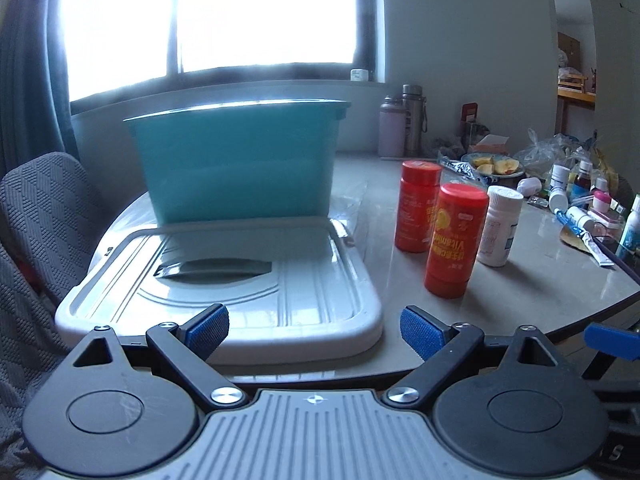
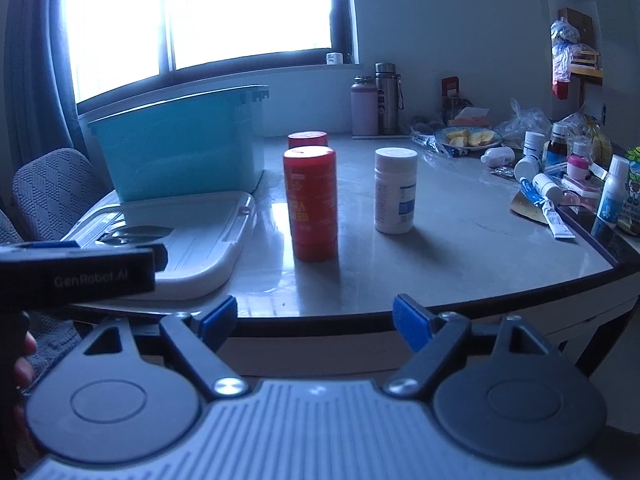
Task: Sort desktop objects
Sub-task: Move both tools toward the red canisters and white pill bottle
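Left gripper (image 1: pixel 314 332) wide open, holding nothing, white lid (image 1: pixel 224 280) just ahead, teal bin (image 1: pixel 240 160) beyond it. Right gripper (image 2: pixel 316 322) likewise spread and empty; straight ahead two red bottles (image 2: pixel 310 200), white bottle (image 2: pixel 395 190) ahead and right, all upright on table (image 2: pixel 460 264).

Left tool (image 1: pixel 314 334) — black linkage arms, blue ribbed pads, silver screws; right tool (image 2: pixel 314 322) alike, grey ridged housing

a bright window (image 1: pixel 208 20) is seen upper left, a grey chair (image 1: pixel 44 216) at left, two flasks (image 2: pixel 378 100) upper centre.
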